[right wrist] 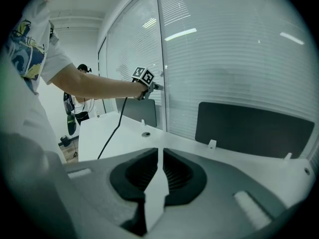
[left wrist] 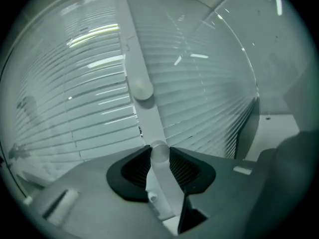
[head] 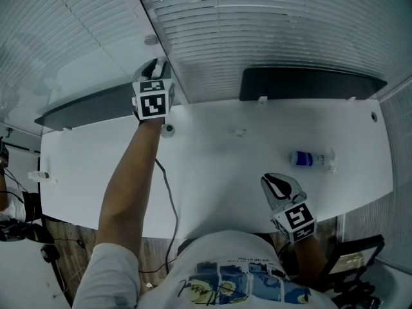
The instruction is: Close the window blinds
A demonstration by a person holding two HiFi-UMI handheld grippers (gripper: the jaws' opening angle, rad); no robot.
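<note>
A person stands at a white bench point(head: 219, 166) set against a window, seen from above. Two slatted blinds cover the glass, one at the left point(head: 58, 37) and one at the right point(head: 270, 24), with a white window post point(head: 140, 11) between them.

The person's bare left arm point(head: 129, 172) reaches across the bench and holds the left tongs point(head: 155, 69) up against the post. In the left gripper view these tongs are closed on a white rod point(left wrist: 160, 173) with a rounded tip, which sits between the pads. A second white rod point(left wrist: 141, 90) with a rounded end hangs just above it, in front of the post.

Two dark panels stand upright along the bench's far edge, between the person and the blinds: one at the left point(head: 84, 108) and one at the right point(head: 309, 84). The arm passes through the gap between them.

The right tongs point(head: 282, 185) hang low by the person's body, over the near edge of the bench. They are closed to a thin slit with nothing between them.

On the bench lie a small clear bottle point(head: 309, 158) on its side, well to the right, and a round cap point(head: 168, 129) just below the left tongs. A dark cable point(head: 170, 198) runs down from the left arm across the bench.
</note>
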